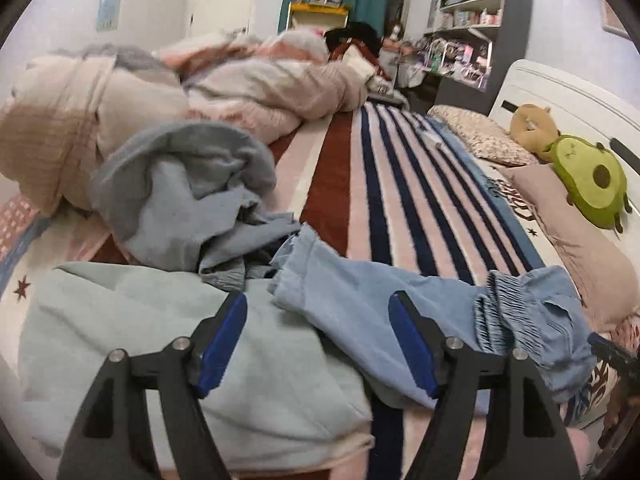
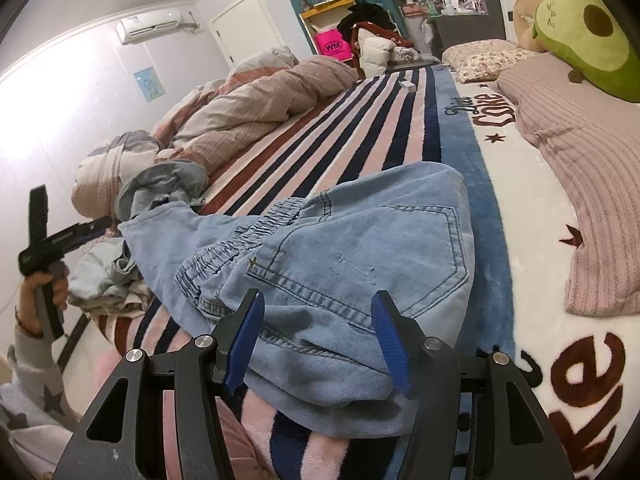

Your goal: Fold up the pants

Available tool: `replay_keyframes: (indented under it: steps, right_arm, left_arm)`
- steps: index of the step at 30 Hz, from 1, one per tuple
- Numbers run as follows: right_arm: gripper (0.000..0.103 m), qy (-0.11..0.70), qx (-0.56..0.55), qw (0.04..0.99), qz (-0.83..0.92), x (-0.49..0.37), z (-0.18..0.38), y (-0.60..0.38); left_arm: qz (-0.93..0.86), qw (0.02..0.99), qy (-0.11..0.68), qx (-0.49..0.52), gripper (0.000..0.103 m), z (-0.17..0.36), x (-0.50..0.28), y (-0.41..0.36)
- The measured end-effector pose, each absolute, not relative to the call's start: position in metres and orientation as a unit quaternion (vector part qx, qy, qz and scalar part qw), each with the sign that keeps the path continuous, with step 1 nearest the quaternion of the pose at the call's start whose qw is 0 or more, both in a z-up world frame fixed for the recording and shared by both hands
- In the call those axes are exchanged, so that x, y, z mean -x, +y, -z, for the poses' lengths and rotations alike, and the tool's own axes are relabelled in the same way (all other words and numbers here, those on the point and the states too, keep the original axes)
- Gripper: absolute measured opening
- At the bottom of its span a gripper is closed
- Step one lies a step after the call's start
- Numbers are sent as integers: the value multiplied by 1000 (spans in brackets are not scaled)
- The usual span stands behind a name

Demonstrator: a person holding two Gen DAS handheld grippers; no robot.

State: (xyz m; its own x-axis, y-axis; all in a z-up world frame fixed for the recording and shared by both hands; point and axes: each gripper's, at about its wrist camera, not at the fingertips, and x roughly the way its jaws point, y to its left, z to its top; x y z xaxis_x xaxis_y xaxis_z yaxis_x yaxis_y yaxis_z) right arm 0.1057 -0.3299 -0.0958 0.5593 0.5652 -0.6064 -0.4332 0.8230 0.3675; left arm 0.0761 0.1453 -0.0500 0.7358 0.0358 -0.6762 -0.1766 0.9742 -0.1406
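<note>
the left jaws (image 1: 318, 344) stand wide apart with nothing between the blue pads (image 1: 222, 344). they hang just above the clothes, over the gap between a pale mint-green cloth (image 1: 160, 332) and one leg of the light blue denim pants (image 1: 360, 300). no pad presses on any cloth, so this hand looks free to go for a new hold.

the right jaws (image 2: 318, 344) stand about half apart, with the seat of the denim pants (image 2: 360, 248) lying between the pads. i cannot tell if the pads press on the cloth or only sit beside it. the seat looks bunched up here, perhaps so this hand can keep that end in place while the other hand works.

the pants lie on the striped pink, navy and red blanket (image 2: 320, 140) on the bed, near its front edge. the stretchy gathered waistband (image 2: 236, 240) is crumpled, and a back pocket (image 2: 400, 252) faces up. one leg runs away to the left, toward a heap of grey-blue clothes (image 1: 180, 184). the pants are not flat yet, so i think the folding has hardly begun.

in the right view, a hand (image 2: 44, 292) in a star-print sleeve holds the other tool at the left, apart from the pants. a green avocado plush toy (image 2: 580, 32) rests on the pillows far behind.
</note>
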Motion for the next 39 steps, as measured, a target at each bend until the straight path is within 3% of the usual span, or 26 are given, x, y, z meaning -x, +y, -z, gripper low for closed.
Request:
replay_keyframes:
  steps: [9,12,14,17,31,39]
  right_arm:
    - [53,389,-78,876,-274,-113,96,-316]
    - [53,393,-79,875,-272,-115,98,-316]
    - [53,394,-82,875,-270,-116,99,-316]
    - [53,394,-87,874,-269,-116,100,-317]
    - [53,372,-109,875,-291,-106,97,-332]
    - [52,354,-119,877,-302,-87,92,-352]
  left_arm:
    - [-10,906,407,115,65,90,-121,148]
    - [-11,905,411,106,45,97,-131,144]
    - [-17,905,413,97,22,101,-136,141]
    - [3,909,404,101,6,96,-140,137]
    - [120,941,317,25,5,-3,-131,21]
    - [211,926,313,-25,4,-19,-141,-89]
